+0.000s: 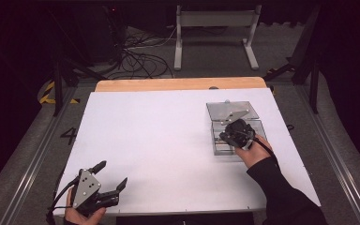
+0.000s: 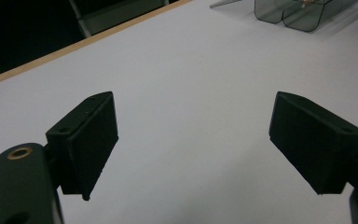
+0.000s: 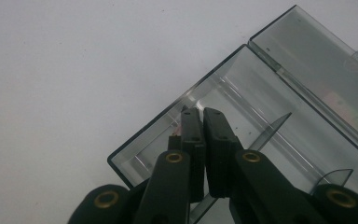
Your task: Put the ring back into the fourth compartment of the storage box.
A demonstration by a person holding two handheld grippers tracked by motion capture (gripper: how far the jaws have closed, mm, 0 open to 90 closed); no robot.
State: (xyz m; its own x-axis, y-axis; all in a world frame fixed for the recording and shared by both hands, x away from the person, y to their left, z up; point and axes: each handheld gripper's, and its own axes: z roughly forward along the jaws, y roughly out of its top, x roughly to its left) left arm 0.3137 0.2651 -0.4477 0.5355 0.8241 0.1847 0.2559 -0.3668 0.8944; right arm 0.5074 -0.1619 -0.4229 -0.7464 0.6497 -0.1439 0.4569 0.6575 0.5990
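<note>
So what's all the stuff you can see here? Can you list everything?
Table top: one, white, filling the middle of the high view, with a tan wooden edge at its far side.
Clear plastic box: one, see-through grey, lid folded open, on the right part of the table; thin dividers inside.
Cables: a tangle, black, on the floor beyond the table.
Stand: one, light grey, on the floor past the table.
Left gripper: one, black with a grey plate, at the near left corner, jaws wide apart over bare table.
Right gripper: one, black, jaws together, tips down inside the box.
Sleeve: one, black, near right.
</note>
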